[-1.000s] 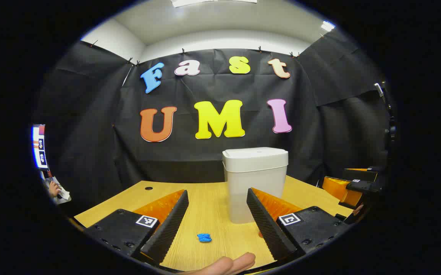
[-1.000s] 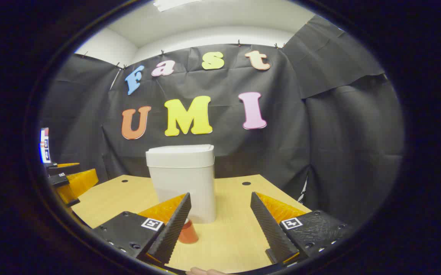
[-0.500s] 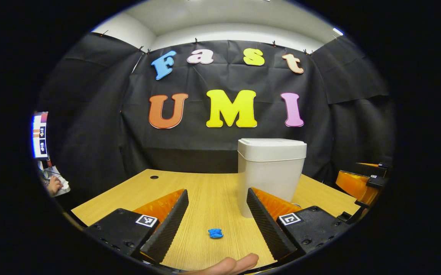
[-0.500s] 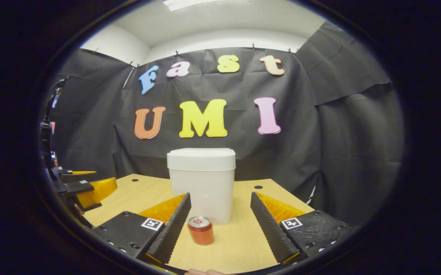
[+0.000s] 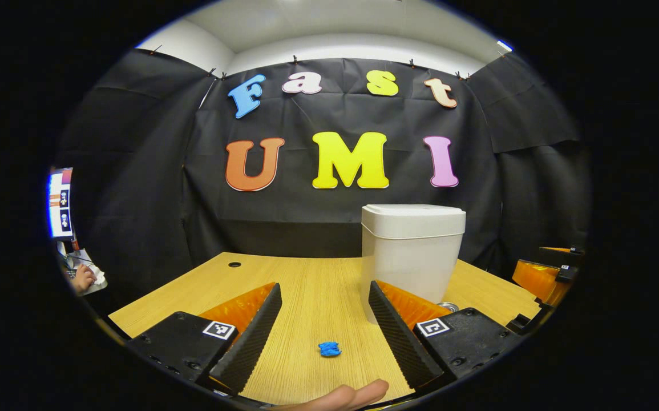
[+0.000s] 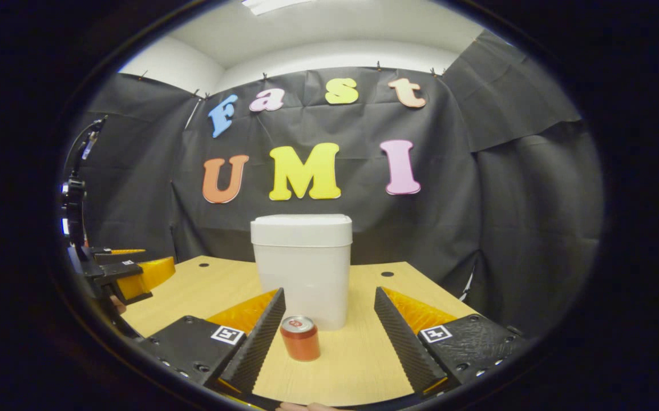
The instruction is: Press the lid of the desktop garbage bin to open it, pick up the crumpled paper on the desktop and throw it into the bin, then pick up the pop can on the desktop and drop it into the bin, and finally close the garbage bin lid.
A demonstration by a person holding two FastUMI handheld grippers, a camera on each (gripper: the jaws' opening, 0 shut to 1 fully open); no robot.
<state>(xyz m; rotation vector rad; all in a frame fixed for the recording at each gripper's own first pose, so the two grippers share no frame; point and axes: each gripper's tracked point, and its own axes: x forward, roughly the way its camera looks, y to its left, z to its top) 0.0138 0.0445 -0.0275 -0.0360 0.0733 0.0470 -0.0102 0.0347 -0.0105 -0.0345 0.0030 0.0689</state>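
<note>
The white bin (image 5: 413,257) stands on the wooden table (image 5: 306,279) with its lid (image 5: 413,220) down. A small blue crumpled paper (image 5: 329,349) lies on the table between the fingers of my left gripper (image 5: 323,294), which is open and holds nothing. In the right gripper view the bin (image 6: 302,274) is straight ahead and the red pop can (image 6: 300,338) stands upright in front of it. My right gripper (image 6: 329,297) is open, the can between its fingers but nearer the left one, untouched. The can's top (image 5: 449,306) peeks past my left gripper's right finger.
The right gripper (image 5: 540,274) shows at the right edge of the left gripper view; the left gripper (image 6: 129,274) shows at the left edge of the right gripper view. Round holes (image 6: 387,274) mark the table's back. A person's hand (image 5: 81,278) rests off the table, far left.
Both views have swung: the bin slid right in the left gripper view, and the can came into full view between the right gripper's fingers. Both grippers stayed open.
</note>
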